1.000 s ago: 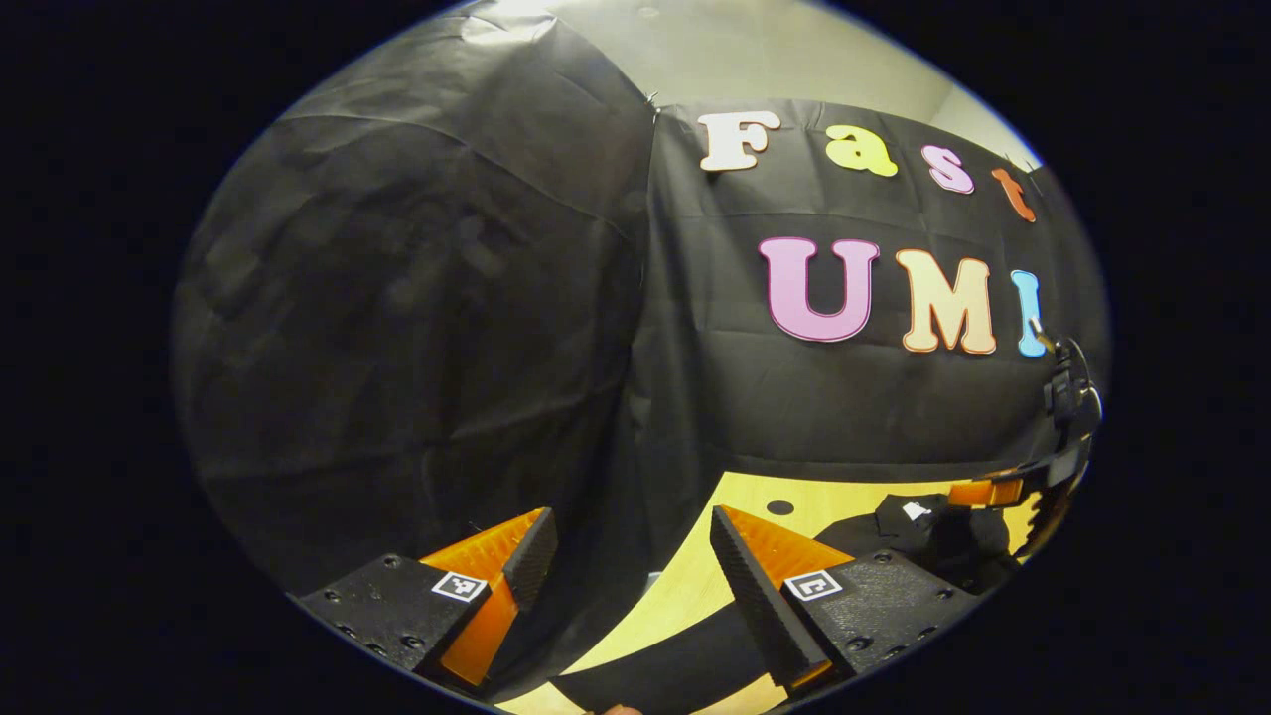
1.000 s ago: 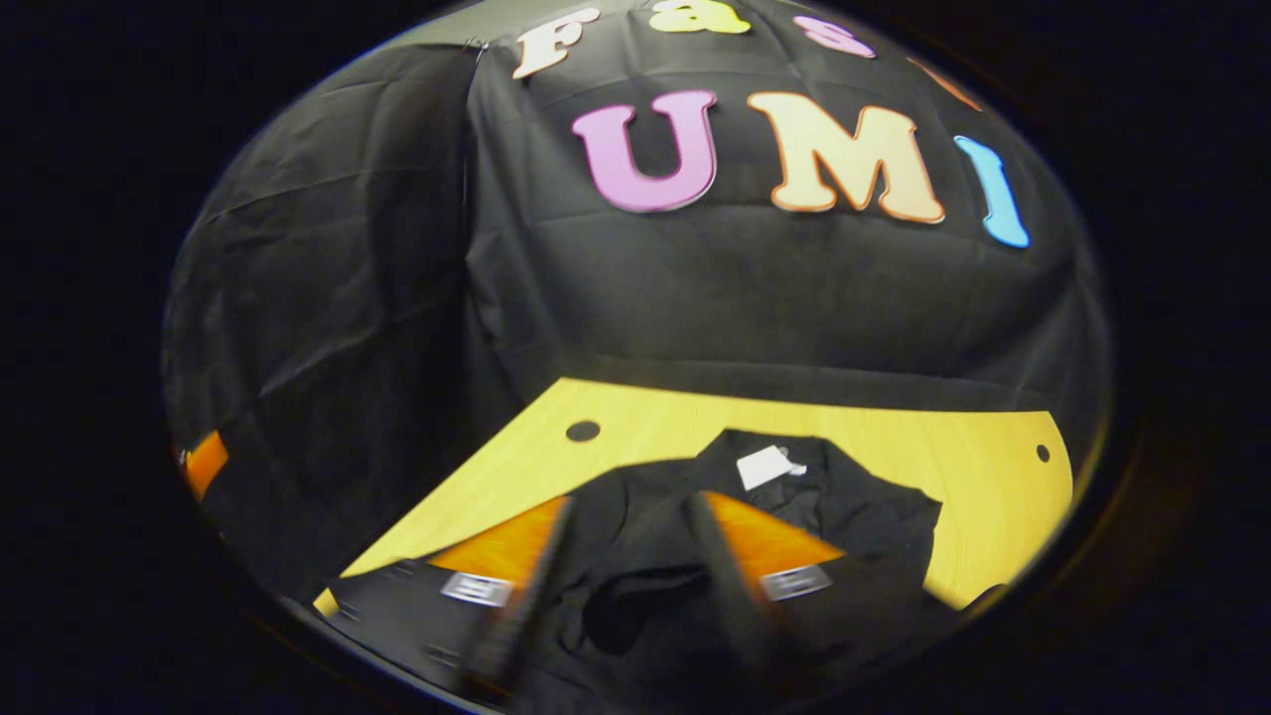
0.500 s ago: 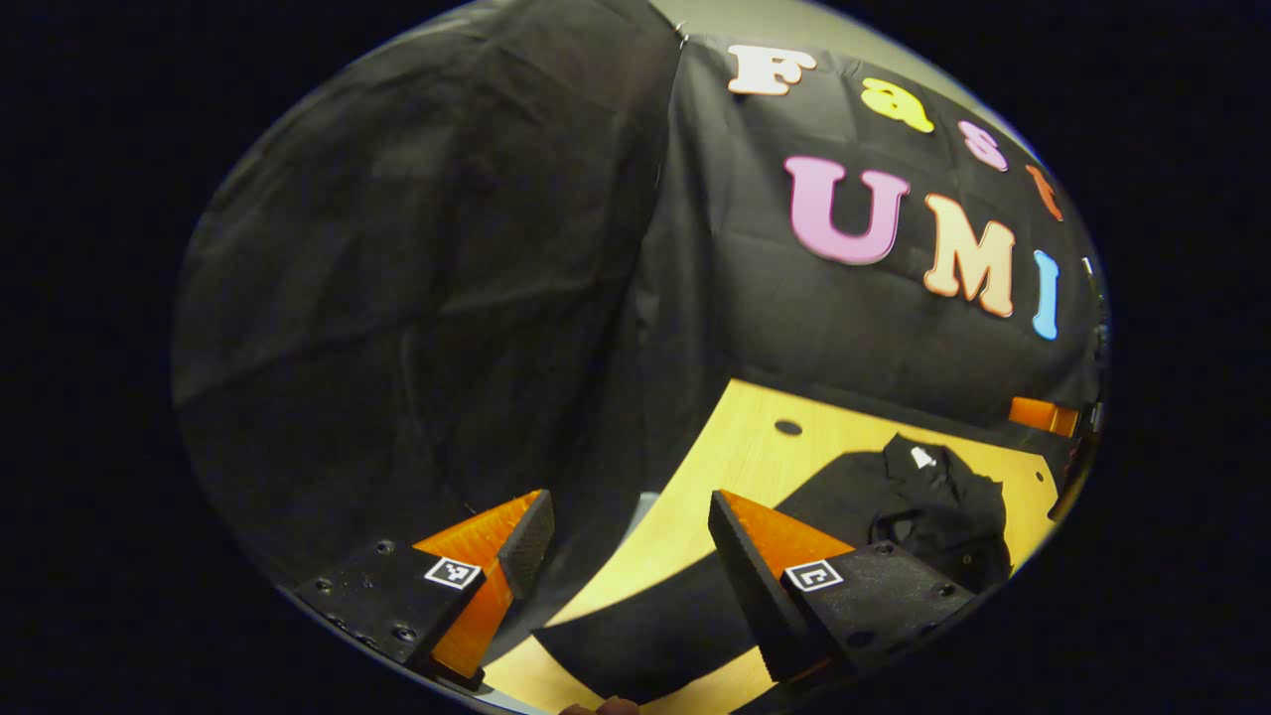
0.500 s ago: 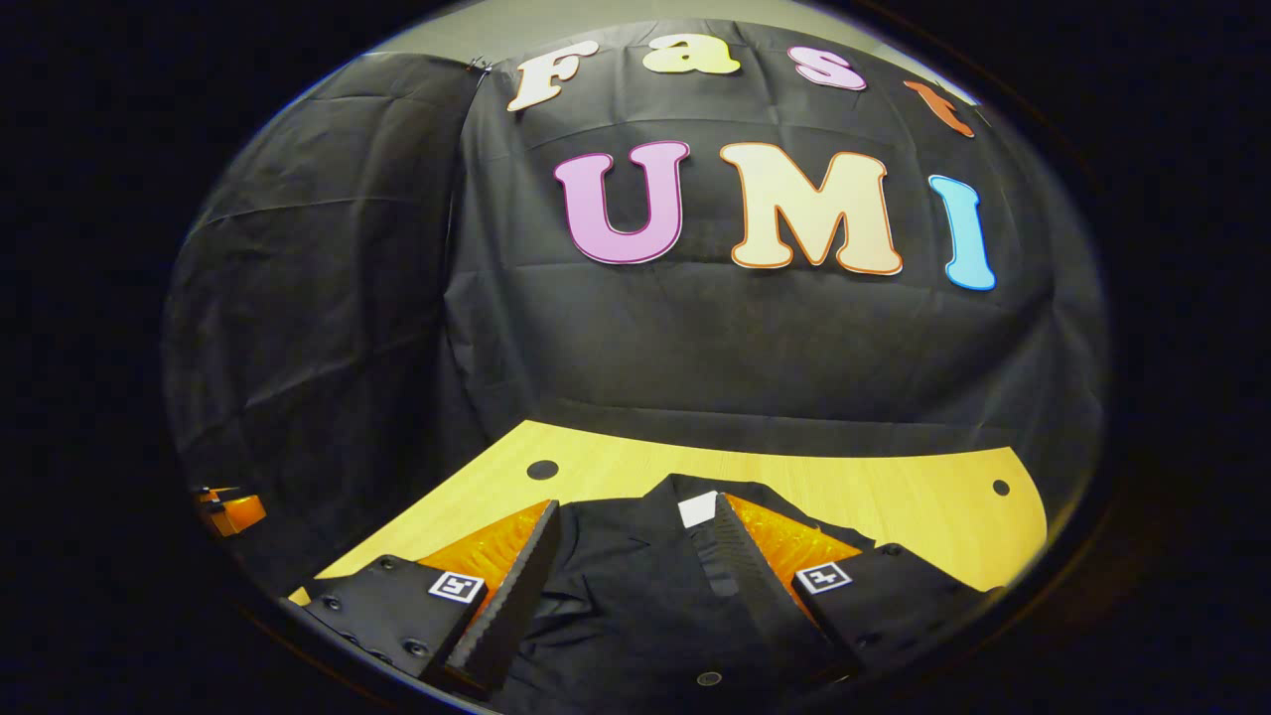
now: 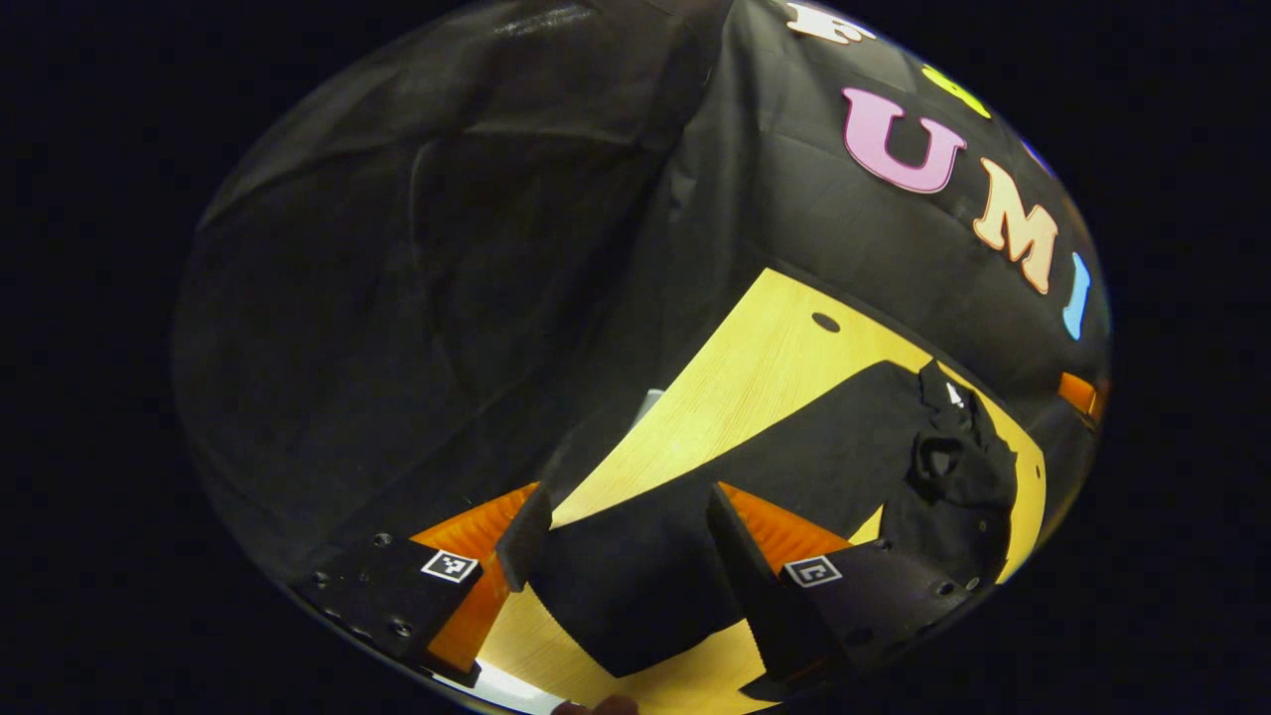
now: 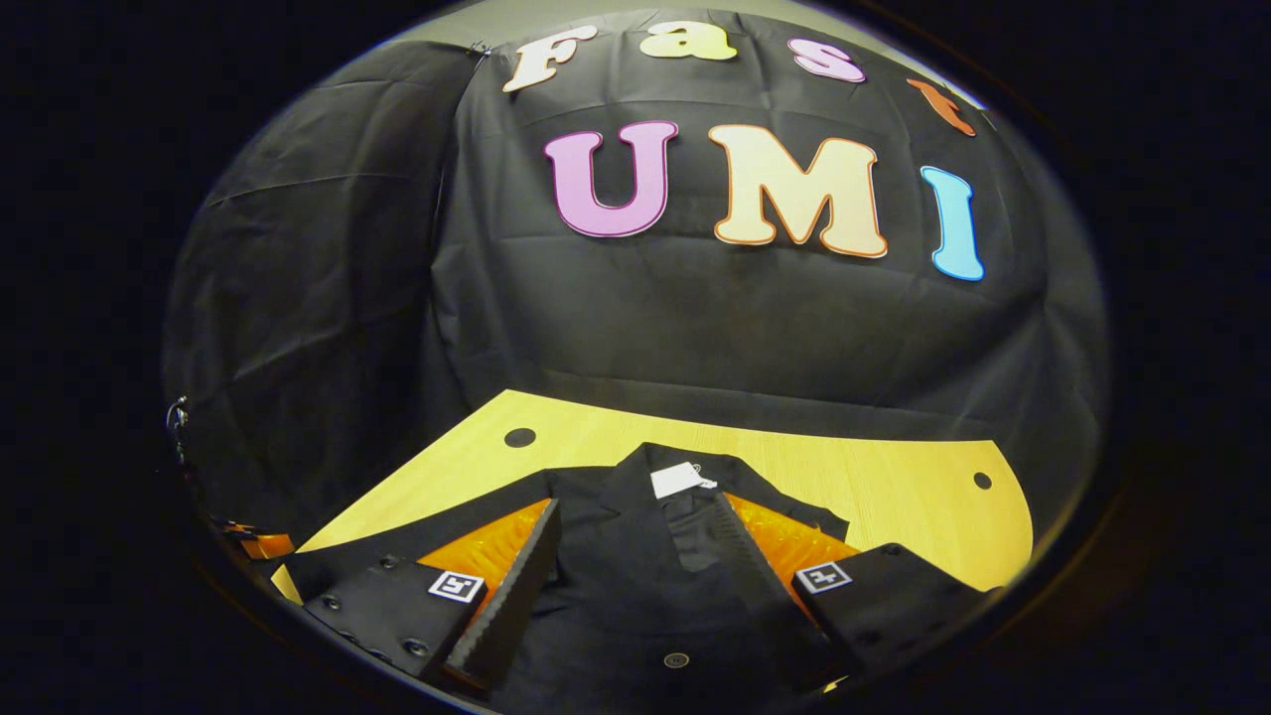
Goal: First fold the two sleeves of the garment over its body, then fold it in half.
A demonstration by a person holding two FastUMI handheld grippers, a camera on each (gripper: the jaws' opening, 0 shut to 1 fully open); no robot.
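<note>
The left gripper (image 5: 616, 536) is hanging with jaws spread over the sleeve (image 5: 635, 586) near the table (image 5: 755, 367) edge — it should be pinching the cuff before lifting, while the right gripper (image 6: 635, 556) — also spread — is hovering over the shirt (image 6: 635, 596).

The left gripper view looks steeply down, tilted, over the garment's (image 5: 794, 447) outstretched sleeve. The right gripper view faces the booth wall, low over its collar; both share the table (image 6: 874, 477).
</note>
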